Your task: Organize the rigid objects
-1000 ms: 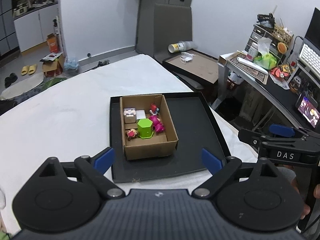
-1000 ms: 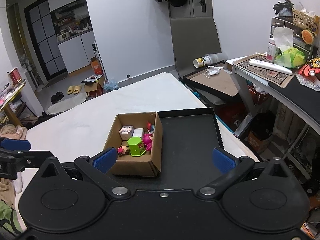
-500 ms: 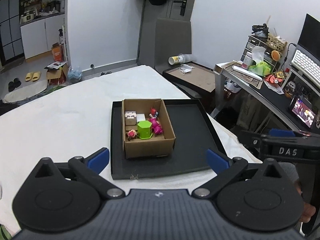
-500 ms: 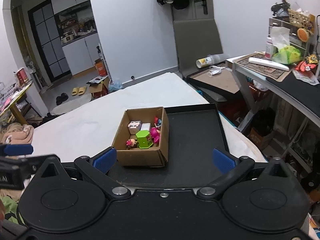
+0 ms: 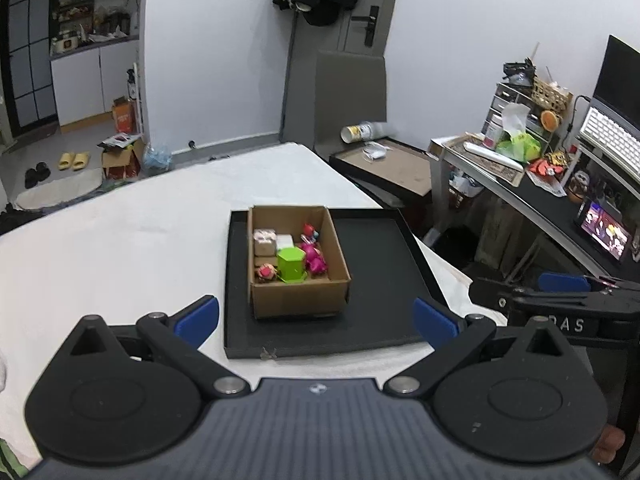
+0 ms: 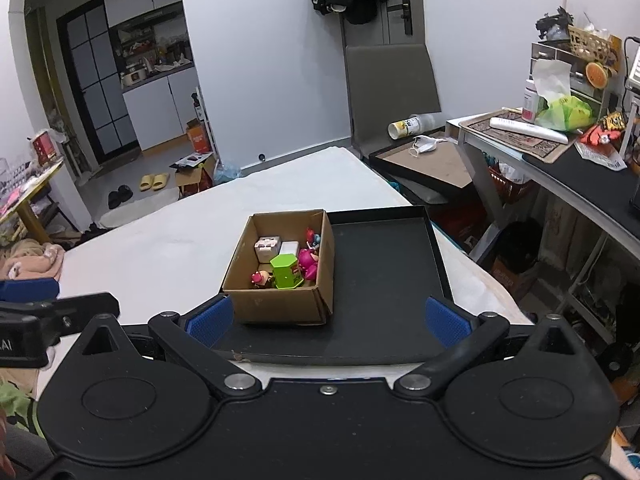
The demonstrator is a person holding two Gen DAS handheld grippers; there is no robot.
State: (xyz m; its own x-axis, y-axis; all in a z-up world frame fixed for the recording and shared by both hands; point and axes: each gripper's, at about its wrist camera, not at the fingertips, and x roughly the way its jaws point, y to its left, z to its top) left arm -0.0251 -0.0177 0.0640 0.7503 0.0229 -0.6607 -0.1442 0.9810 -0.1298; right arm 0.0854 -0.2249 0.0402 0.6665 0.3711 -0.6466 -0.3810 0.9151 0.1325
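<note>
A brown cardboard box (image 5: pixel 298 294) (image 6: pixel 280 304) stands on the left part of a black tray (image 5: pixel 380 272) (image 6: pixel 384 264) on a white table. Inside lie a green hexagonal toy (image 5: pixel 291 264) (image 6: pixel 286 270), pink figures (image 5: pixel 314 258) (image 6: pixel 307 260), a small pink-and-yellow figure (image 5: pixel 265 272) (image 6: pixel 260 278) and pale cube toys (image 5: pixel 265 241) (image 6: pixel 267 249). My left gripper (image 5: pixel 316 320) is open and empty, held back from the tray's near edge. My right gripper (image 6: pixel 327 320) is open and empty, also near the tray's front. The right gripper shows at the right of the left wrist view (image 5: pixel 560 300).
The white table (image 5: pixel 120 240) stretches left and far. A second tray with a cardboard sheet (image 5: pixel 392 164) and a tipped cup (image 5: pixel 360 132) sit beyond the far right corner. A cluttered desk (image 5: pixel 540 168) runs along the right. The table's right edge drops off beside the tray.
Both grippers have drawn back and risen from the tray, so the box looks smaller and farther. Both stay open and empty. The box and toys have not moved.
</note>
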